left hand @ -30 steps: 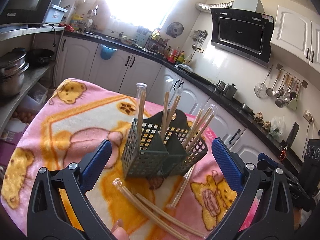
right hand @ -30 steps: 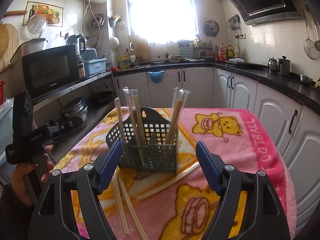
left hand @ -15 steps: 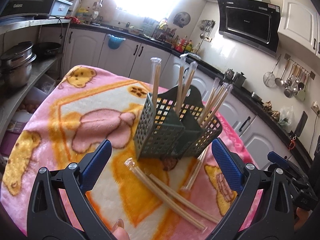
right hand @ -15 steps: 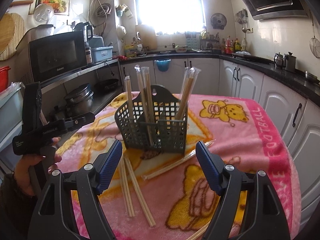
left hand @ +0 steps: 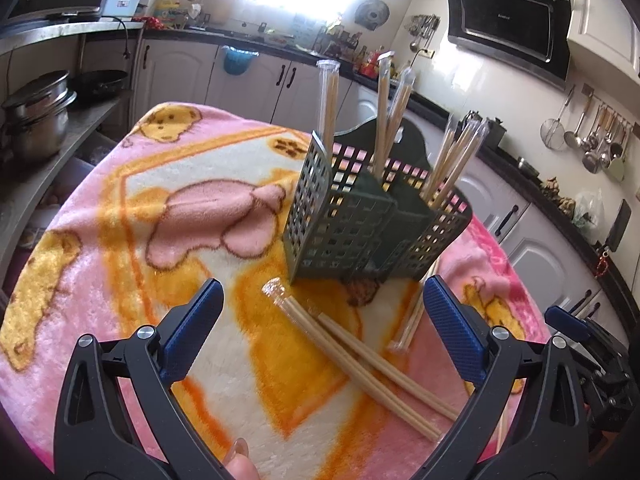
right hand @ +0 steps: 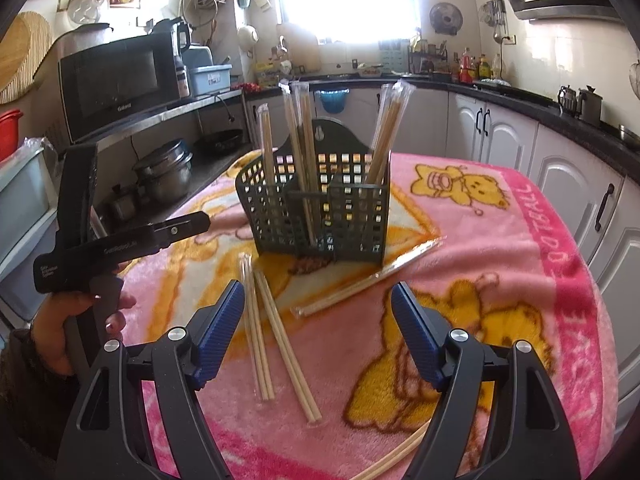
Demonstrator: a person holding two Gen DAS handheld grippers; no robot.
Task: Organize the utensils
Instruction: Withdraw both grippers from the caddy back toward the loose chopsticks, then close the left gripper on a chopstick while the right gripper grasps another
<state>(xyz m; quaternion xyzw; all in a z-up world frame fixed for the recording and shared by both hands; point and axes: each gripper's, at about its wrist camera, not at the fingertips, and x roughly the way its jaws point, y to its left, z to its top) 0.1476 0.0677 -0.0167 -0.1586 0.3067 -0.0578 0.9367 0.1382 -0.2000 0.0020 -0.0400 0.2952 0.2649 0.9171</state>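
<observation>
A dark green utensil basket stands upright on the pink blanket and also shows in the right wrist view. Several wrapped chopstick pairs stand in its compartments. Loose wrapped pairs lie flat in front of it, seen from the right wrist as two pairs plus another beside the basket. My left gripper is open and empty above the loose pairs. My right gripper is open and empty over them too. The left gripper's body shows at the right wrist view's left.
The pink and orange blanket covers the table; its edge drops off at right. Pots sit on a shelf at left. A microwave stands on a shelf. Kitchen cabinets and counter run behind.
Both grippers have moved closer and lower toward the table, so the basket and loose chopsticks look larger. Both stay open and empty.
</observation>
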